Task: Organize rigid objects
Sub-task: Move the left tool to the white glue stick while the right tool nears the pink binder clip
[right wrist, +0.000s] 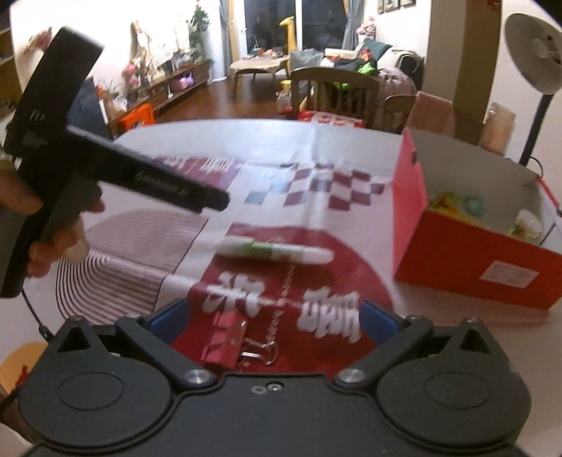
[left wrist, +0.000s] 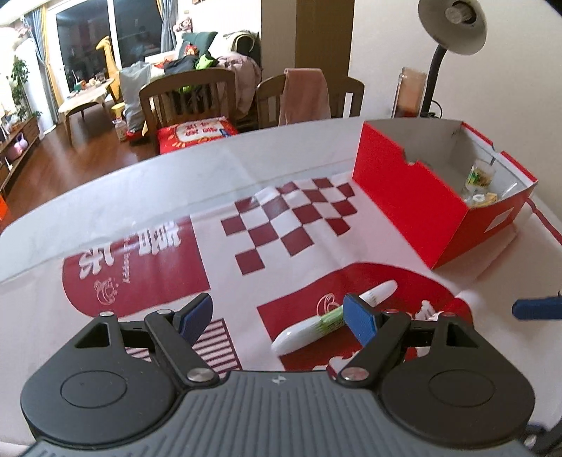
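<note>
A white pen-shaped tube with a green label (left wrist: 332, 321) lies on the red-and-white cloth, partly behind the right fingertip of my open, empty left gripper (left wrist: 281, 316). It also shows in the right wrist view (right wrist: 274, 251), ahead of my open, empty right gripper (right wrist: 274, 316). A pink binder clip (right wrist: 228, 342) lies between the right gripper's fingers, close to its body. The red cardboard box (left wrist: 407, 197) stands open at the right and holds a small printed glass (left wrist: 479, 179) and other small items; in the right wrist view the box (right wrist: 491, 260) is at the right.
The left gripper's body and the hand holding it (right wrist: 52, 168) fill the left of the right wrist view. A blue fingertip of the right gripper (left wrist: 537, 307) shows at the right edge. A desk lamp (left wrist: 453, 28) and jar (left wrist: 411, 91) stand behind the box. Chairs (left wrist: 189, 102) line the far edge.
</note>
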`<control>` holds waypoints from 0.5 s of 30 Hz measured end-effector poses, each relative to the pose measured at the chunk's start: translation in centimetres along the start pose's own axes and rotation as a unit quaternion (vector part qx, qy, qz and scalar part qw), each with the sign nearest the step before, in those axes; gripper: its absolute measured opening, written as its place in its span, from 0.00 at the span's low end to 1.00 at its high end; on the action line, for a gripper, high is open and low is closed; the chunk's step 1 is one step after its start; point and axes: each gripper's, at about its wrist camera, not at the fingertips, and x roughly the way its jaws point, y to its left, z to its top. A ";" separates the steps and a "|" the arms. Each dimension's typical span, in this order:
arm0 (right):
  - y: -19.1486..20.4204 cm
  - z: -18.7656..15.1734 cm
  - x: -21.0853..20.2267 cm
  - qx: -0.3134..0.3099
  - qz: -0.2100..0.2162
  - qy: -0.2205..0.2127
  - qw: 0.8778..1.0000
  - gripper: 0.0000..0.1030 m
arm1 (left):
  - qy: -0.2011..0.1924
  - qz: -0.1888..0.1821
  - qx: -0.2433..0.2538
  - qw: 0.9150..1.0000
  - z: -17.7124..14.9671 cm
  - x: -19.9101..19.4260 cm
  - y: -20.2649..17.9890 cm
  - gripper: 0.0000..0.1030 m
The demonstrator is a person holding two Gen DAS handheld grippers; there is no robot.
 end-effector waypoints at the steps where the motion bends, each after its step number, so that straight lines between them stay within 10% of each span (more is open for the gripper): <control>1: 0.3 -0.3 0.3 -0.002 0.001 0.003 1.000 1.00 | 0.002 -0.001 -0.003 1.000 -0.3 0.3 0.2 0.79; 15: 3.8 -2.1 4.5 -0.049 0.014 0.040 0.998 0.98 | 0.011 -0.021 0.021 1.000 -2.1 3.8 -0.7 0.79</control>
